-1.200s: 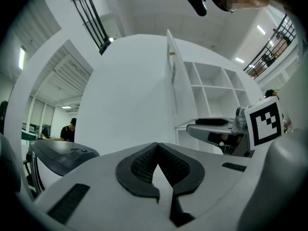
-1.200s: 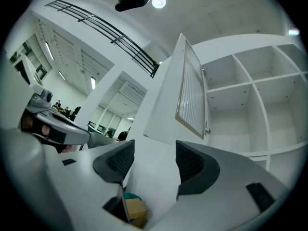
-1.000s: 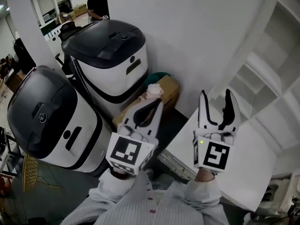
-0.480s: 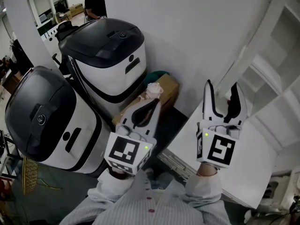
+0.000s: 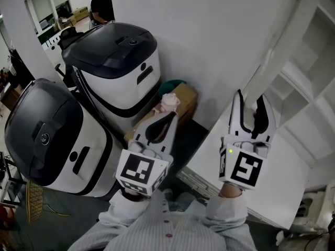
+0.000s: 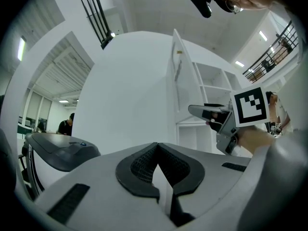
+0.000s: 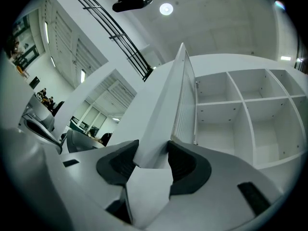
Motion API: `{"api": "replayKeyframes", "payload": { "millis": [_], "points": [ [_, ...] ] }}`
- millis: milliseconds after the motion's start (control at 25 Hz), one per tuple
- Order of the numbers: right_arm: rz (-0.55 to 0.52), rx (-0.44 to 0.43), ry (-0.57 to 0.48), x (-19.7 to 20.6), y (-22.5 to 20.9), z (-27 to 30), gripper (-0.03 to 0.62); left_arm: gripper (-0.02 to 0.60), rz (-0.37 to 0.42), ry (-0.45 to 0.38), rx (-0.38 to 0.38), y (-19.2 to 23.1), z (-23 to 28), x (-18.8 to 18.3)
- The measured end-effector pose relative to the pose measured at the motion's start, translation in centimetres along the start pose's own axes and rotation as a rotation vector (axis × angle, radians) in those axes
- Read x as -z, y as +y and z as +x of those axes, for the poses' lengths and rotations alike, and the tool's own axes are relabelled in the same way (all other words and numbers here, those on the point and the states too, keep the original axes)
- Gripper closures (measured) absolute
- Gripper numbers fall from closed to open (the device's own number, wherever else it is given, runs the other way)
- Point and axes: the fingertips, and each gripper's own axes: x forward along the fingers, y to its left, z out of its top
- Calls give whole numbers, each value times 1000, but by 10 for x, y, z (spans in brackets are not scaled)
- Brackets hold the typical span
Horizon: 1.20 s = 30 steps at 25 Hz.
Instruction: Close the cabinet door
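Observation:
The white cabinet door (image 5: pixel 280 43) stands open, hinged on the shelved cabinet (image 5: pixel 309 103) at the right. My right gripper (image 5: pixel 250 101) straddles the door's free edge. In the right gripper view the door (image 7: pixel 168 105) runs down between the two dark pads (image 7: pixel 118 165), and the right gripper (image 7: pixel 153 149) has its jaws closing, both pads touching the panel. My left gripper (image 5: pixel 170 116) is held level to the left, clear of the door. In its own view the left gripper (image 6: pixel 157 146) is shut on nothing, and the door (image 6: pixel 175 81) shows ahead.
Two large white machines with black lids (image 5: pixel 112 61) (image 5: pixel 47 135) stand against the wall at the left. A cardboard box (image 5: pixel 183 99) with a crumpled white bag (image 5: pixel 170 101) sits between them and the cabinet. A person (image 5: pixel 102 4) stands far back.
My right gripper has moved forward onto the door's edge and its fingers have drawn closer together. The left gripper has stayed in place.

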Motion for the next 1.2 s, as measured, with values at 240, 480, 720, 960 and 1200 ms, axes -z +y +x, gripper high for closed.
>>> {"api": "replayKeyframes", "payload": {
  "millis": [240, 480, 720, 960, 1200],
  "points": [
    [9, 16, 7, 2, -9, -8, 418, 571, -5, 3, 41, -8, 9, 4],
    [7, 32, 23, 4, -15, -14, 434, 571, -19, 0, 114, -24, 23, 5],
    [-2, 74, 52, 9, -36, -28, 463, 571, -26, 6, 197, -48, 40, 7],
    [-10, 95, 66, 14, -55, -39, 476, 571, -29, 12, 254, -74, 53, 8],
    [0, 96, 77, 22, -83, -51, 488, 571, -42, 25, 267, -95, 68, 12]
  ]
}}
